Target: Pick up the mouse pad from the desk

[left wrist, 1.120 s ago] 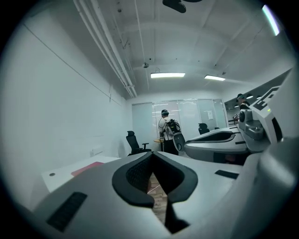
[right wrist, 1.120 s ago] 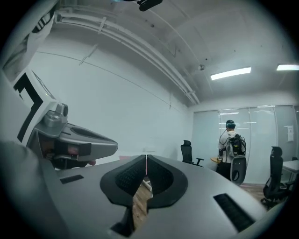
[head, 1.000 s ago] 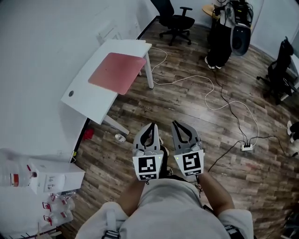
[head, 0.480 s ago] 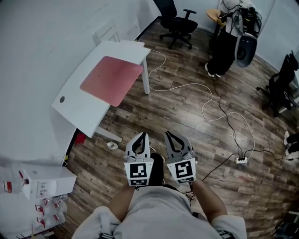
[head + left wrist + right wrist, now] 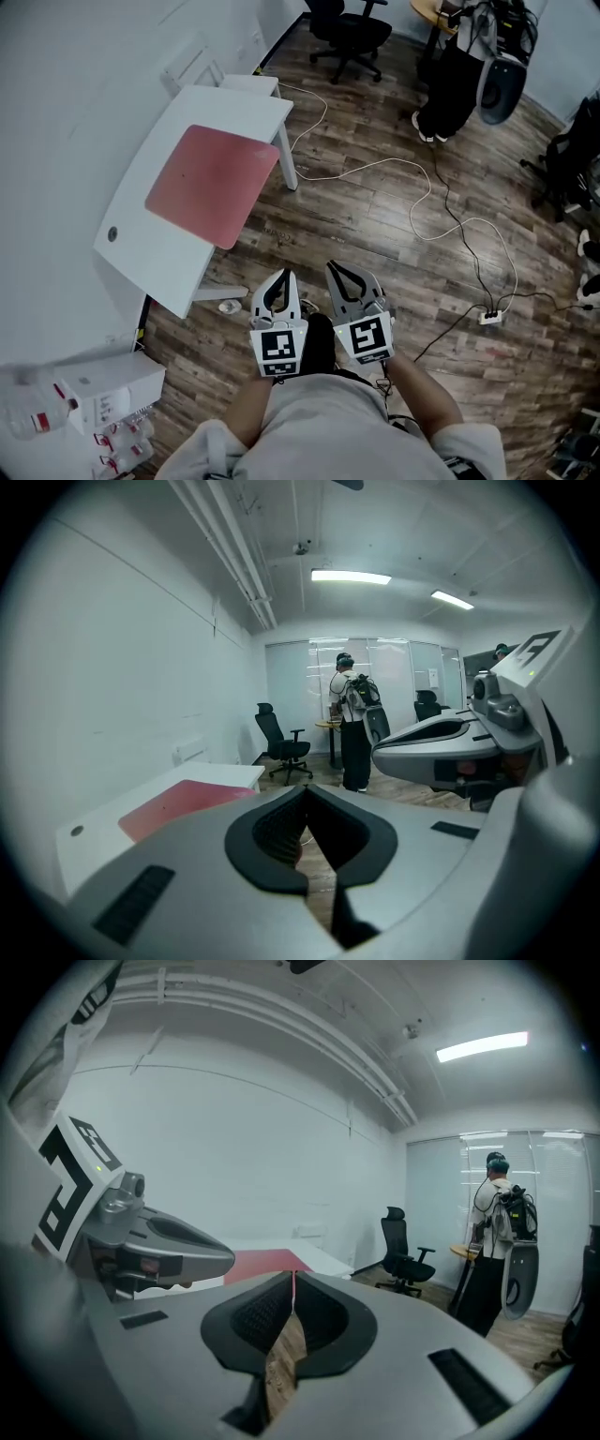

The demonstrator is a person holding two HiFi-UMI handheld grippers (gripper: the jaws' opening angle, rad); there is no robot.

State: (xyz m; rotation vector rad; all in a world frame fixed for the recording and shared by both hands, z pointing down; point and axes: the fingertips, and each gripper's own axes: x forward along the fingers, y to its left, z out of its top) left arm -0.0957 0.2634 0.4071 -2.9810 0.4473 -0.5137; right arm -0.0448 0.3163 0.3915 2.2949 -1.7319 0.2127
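Observation:
A pink mouse pad (image 5: 211,183) lies flat on the white desk (image 5: 155,258) at the upper left of the head view. Its near right corner overhangs the desk edge. Both grippers are held side by side above the wooden floor, short of the desk and to its right. The left gripper (image 5: 281,274) is shut and empty. The right gripper (image 5: 335,267) is shut and empty too. In the left gripper view the mouse pad (image 5: 178,803) shows left of the closed tips (image 5: 305,789). In the right gripper view the mouse pad (image 5: 262,1262) sits just behind the closed tips (image 5: 292,1274).
A black office chair (image 5: 352,33) and a standing person with a backpack (image 5: 459,84) are at the far end. White and black cables (image 5: 422,202) run across the floor to a power strip (image 5: 489,317). White boxes (image 5: 103,394) are stacked at the lower left.
Both grippers have moved forward together toward the desk, still shut. The desk and mouse pad look larger and nearer in the head view.

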